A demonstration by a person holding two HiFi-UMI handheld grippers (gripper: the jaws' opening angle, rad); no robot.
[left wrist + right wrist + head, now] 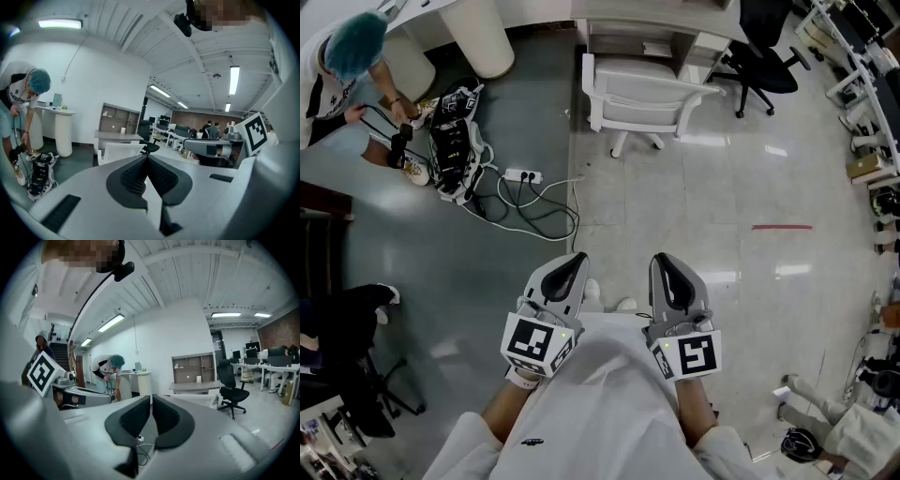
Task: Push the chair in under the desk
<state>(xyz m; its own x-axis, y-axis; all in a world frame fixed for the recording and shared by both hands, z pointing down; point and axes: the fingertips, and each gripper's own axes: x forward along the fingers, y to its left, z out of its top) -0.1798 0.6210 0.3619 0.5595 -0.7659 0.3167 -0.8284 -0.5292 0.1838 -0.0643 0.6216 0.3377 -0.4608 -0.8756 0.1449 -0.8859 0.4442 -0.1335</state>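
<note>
A white chair [639,98] stands pulled out a little from a pale desk [656,37] at the top middle of the head view, its back towards me. The same chair [118,151] and desk [115,137] show small and distant in the left gripper view, and the chair [194,401] with the desk [197,386] in the right gripper view. My left gripper [567,270] and right gripper [668,267] are held side by side close to my body, well short of the chair. Both are shut with nothing between the jaws.
A power strip with tangled cables [525,192] lies on the floor left of the chair. A person [347,70] bends over a black bag [455,136] at upper left. A black office chair [764,56] stands right of the desk. More desks and chairs line the right side.
</note>
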